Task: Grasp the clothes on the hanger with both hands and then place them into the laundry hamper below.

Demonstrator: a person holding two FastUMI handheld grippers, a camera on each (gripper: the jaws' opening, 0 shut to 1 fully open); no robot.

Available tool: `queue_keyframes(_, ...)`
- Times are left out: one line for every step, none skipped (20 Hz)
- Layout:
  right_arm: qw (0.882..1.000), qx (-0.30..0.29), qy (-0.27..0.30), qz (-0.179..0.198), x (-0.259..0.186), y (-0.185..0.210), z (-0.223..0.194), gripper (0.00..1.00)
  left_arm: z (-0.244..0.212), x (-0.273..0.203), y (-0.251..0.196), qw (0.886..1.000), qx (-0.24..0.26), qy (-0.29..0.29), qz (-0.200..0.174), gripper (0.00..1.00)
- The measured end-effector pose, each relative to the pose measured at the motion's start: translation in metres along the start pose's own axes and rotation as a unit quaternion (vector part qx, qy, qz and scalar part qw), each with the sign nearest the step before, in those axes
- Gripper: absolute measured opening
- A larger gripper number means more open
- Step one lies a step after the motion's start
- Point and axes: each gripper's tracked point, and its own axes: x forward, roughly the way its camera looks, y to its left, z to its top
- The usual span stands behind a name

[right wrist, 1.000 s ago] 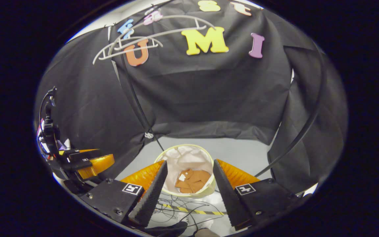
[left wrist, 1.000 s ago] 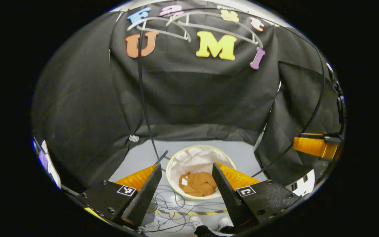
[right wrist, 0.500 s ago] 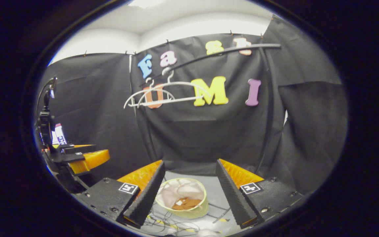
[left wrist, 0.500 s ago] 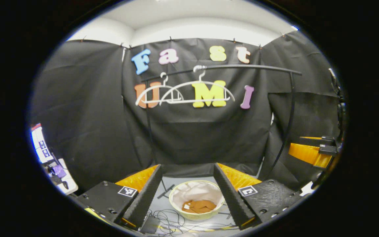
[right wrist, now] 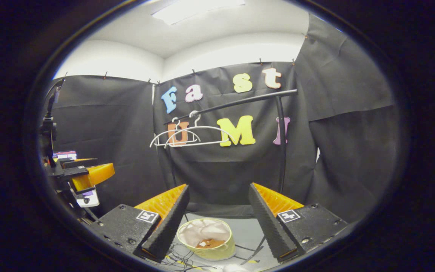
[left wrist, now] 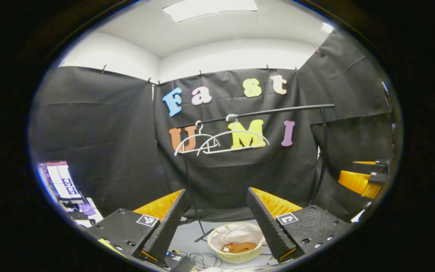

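In the left gripper view, the left gripper (left wrist: 215, 223) is seen at the bottom of the frame. Its jaws are spread wide apart and nothing is held between them. The laundry hamper (left wrist: 236, 258) is seen low in the frame, between the jaws and far off on the floor. The brown clothes (left wrist: 239, 247) are seen lying inside it. Two bare white hangers (left wrist: 221, 141) are hung on a black rail (left wrist: 263, 112) in the middle of the frame. The right gripper (left wrist: 361, 177) is seen at the right edge.

In the right gripper view, the right gripper (right wrist: 217, 221) is seen at the bottom, with jaws wide apart and nothing held. The hamper (right wrist: 207, 252) is seen between them, low down, with the clothes (right wrist: 210, 243) inside. The hangers (right wrist: 187, 136) are seen left of the middle. The left gripper (right wrist: 85, 173) is seen at the left edge.
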Motion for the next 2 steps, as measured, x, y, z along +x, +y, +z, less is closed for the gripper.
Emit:
queue_keyframes(1.000,-0.004,-0.006,-0.004,-0.0031,0.0039,0.0044,0.99,0.0022,0.0007,-0.0011,1.000,-0.002,-0.001,-0.009,0.98)
queue_keyframes(1.000,-0.009,-0.011,-0.007,-0.0087,0.0088,0.0080,0.99,0.0032,0.0000,0.0018,1.000,-0.004,-0.005,-0.012,0.98)
